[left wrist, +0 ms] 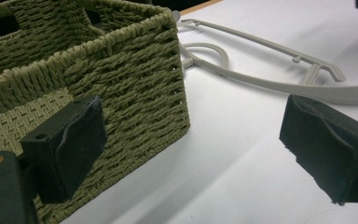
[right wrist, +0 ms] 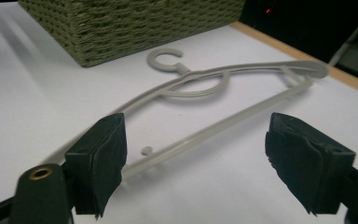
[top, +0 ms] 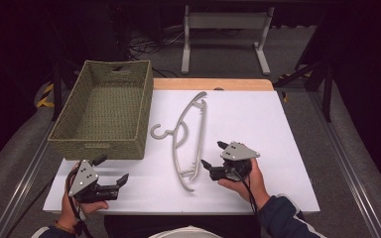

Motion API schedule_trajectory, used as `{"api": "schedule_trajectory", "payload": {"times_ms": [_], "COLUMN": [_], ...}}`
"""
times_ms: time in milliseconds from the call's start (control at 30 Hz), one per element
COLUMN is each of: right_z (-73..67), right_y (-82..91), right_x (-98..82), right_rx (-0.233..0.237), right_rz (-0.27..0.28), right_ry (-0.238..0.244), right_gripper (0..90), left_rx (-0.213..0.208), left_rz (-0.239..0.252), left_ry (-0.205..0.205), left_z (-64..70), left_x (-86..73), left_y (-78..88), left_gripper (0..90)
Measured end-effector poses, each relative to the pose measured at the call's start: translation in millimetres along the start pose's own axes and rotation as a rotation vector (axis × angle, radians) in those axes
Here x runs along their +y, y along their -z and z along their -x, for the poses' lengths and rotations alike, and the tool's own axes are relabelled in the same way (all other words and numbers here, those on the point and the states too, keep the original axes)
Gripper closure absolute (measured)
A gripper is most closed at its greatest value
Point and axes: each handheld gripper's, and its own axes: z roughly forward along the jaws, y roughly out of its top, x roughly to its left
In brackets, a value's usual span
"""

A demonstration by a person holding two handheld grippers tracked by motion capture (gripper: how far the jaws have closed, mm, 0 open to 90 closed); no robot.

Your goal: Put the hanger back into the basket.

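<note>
A grey plastic hanger (top: pixel 200 134) lies flat on the white table (top: pixel 258 124), its hook toward the basket. My right gripper (top: pixel 212 154) is just right of the hanger's near end and is open. In the right gripper view the hanger (right wrist: pixel 223 123) runs across just beyond the wide-apart pads of the right gripper (right wrist: pixel 196 158), and nothing is pinched. My left gripper (top: pixel 112 168) sits at the near left, open and empty, below the basket's front corner. From the left gripper view, the left gripper (left wrist: pixel 196 144) faces the basket's corner, with the hanger (left wrist: pixel 270 84) farther off.
A green woven basket (top: pixel 99 144) stands on the table's left side, with nothing seen inside; its wall (left wrist: pixel 135 79) is close to my left jaw, and it also rises behind the hanger (right wrist: pixel 121 28). A wooden strip (top: pixel 213 84) edges the far side. A white frame stand (top: pixel 225 20) is beyond.
</note>
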Motion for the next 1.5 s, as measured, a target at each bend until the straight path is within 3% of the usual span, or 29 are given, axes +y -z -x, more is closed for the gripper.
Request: {"api": "schedule_trajectory", "payload": {"times_ms": [200, 300, 367, 400, 433, 567, 633, 667, 700, 800, 933, 1167, 1300, 1433, 1500], "right_z": [-21.8, -27.9, -34.9, -40.9, -40.9, -47.0, -47.6, -47.6, -53.2, -56.3, -54.5, -42.6, -29.3, -24.8, -20.9], "right_y": [-38.2, -47.8, -57.1, -65.9, -65.9, -88.3, -95.4, -95.4, -100.6, -102.5, -103.1, -103.3, -96.1, -93.0, -91.6], "right_x": [15.3, 18.6, 21.8, 24.3, 24.3, 22.1, 20.5, 20.5, 20.7, 23.9, 24.9, 24.7, 22.7, 20.4, 18.3], "right_rx": [0.084, 0.106, 0.135, 0.145, 0.145, 0.202, 0.247, 0.247, 0.27, 0.26, 0.268, 0.3, 0.251, 0.25, 0.259], "right_rz": [-0.14, -0.167, -0.207, -0.253, -0.253, -0.364, -0.399, -0.399, -0.436, -0.455, -0.46, -0.476, -0.505, -0.5, -0.489], "right_ry": [-0.007, -0.008, -0.006, -0.008, -0.008, 0.01, -0.014, -0.014, 0.017, 0.053, 0.055, 0.029, 0.048, 0.043, 0.017], "right_gripper": [24.5, 25.7, 28.0, 30.3, 30.3, 44.5, 50.4, 50.4, 50.2, 51.0, 58.3, 63.9, 70.4, 72.1, 72.6], "left_rx": [-0.008, -0.013, -0.023, -0.022, -0.026, -0.037, -0.042, -0.044, -0.048, -0.054, -0.062, -0.066, -0.07, -0.072, -0.072], "left_rz": [-0.014, -0.02, -0.024, -0.028, -0.031, -0.036, -0.04, -0.042, -0.044, -0.05, -0.057, -0.074, -0.078, -0.082, -0.083], "left_ry": [0.004, 0.002, 0.009, 0.003, 0.003, -0.003, 0.001, 0.0, 0.003, 0.005, 0.0, 0.001, -0.003, 0.0, -0.005], "left_z": [0.3, 0.7, 1.4, 1.2, 1.4, 1.8, 2.5, 2.5, 2.4, 2.3, 4.0, 4.5, 4.5, 5.0, 5.6], "left_x": [-1.4, -1.7, -2.1, -2.0, -2.1, -2.3, -2.4, -2.5, -2.7, -3.0, -2.7, -3.3, -3.9, -3.8, -3.5], "left_y": [-0.5, -0.8, -1.1, -1.4, -1.7, -2.1, -2.4, -2.7, -3.0, -4.2, -5.0, -5.6, -5.8, -6.5, -6.8], "left_gripper": [7.9, 8.0, 8.1, 8.1, 8.1, 8.5, 8.8, 8.8, 8.9, 9.0, 9.4, 9.7, 9.8, 9.8, 10.1]}}
